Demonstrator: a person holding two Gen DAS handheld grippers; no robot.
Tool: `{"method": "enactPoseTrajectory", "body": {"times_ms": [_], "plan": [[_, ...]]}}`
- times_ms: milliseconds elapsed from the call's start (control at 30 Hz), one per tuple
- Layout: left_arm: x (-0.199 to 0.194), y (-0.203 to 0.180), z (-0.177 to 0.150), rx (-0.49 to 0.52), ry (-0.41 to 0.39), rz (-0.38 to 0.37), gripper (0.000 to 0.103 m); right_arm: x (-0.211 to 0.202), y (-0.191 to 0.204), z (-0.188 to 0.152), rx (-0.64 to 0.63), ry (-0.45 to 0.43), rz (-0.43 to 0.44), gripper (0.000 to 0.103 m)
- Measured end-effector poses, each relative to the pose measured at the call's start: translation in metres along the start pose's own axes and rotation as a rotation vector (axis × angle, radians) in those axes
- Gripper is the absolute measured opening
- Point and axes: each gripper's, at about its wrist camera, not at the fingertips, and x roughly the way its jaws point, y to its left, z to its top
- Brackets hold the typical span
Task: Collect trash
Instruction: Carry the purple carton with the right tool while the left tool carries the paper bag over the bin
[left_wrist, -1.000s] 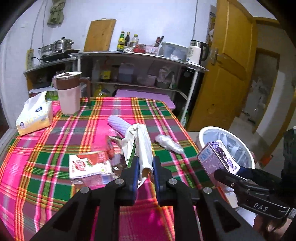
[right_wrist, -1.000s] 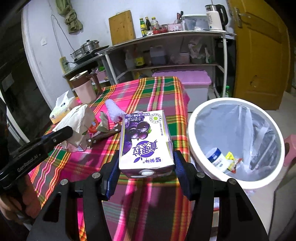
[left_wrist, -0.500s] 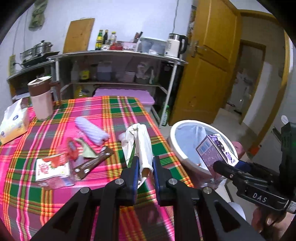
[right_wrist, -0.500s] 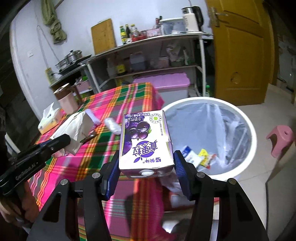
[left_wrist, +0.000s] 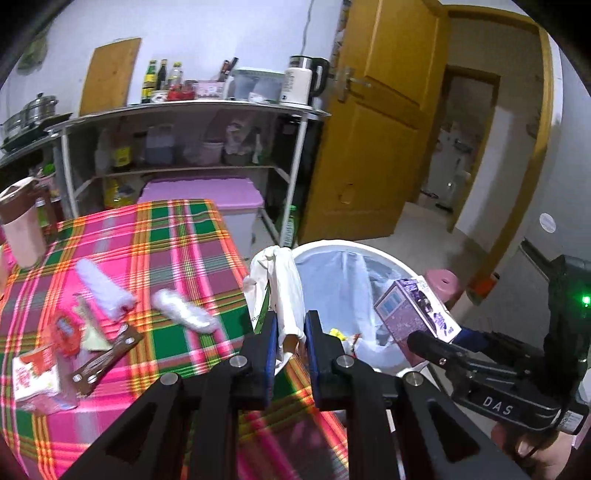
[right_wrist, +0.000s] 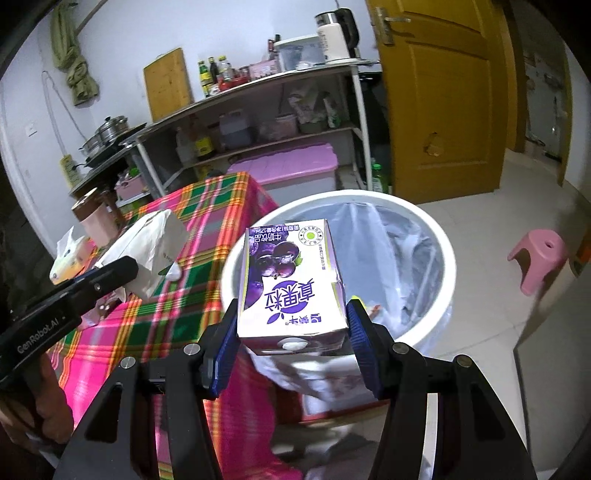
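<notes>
My left gripper (left_wrist: 290, 326) is shut on a crumpled white paper bag (left_wrist: 275, 282), held at the table's right edge beside the bin. In the right wrist view the same white paper bag (right_wrist: 153, 245) shows at the left, over the cloth. My right gripper (right_wrist: 291, 325) is shut on a purple drink carton (right_wrist: 290, 280), which hangs over the near rim of the white trash bin (right_wrist: 445, 254). From the left wrist view the purple drink carton (left_wrist: 415, 312) sits above the white trash bin (left_wrist: 369, 253), which has a clear liner and a few scraps inside.
Wrappers (left_wrist: 105, 349) and two white crumpled pieces (left_wrist: 184, 312) lie on the pink-and-green checked tablecloth (left_wrist: 173, 236). A brown-lidded jug (left_wrist: 20, 225) stands at the far left. A pink stool (right_wrist: 537, 254), a metal shelf rack (left_wrist: 192, 147) and a yellow door (left_wrist: 380, 122) stand beyond the bin.
Both grippers have swung right from over the table toward the bin. The carton is now above the bin's rim, and the paper bag has reached the table's right edge.
</notes>
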Motion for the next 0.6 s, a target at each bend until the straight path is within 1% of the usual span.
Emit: {"method": "enactPoseTrajectory", "body": {"times_ms": [367,600], "plan": [[0.044,-0.027,0.016,0.035,0.038,-0.08,0.016,0.015,-0.025,0.005,0.025,0.026,-0.036,0.056],[0.069,-0.032,0.021,0.027,0.064,-0.111,0.021,0.024,-0.035,0.007,0.035,0.049,-0.055,0.057]]}}
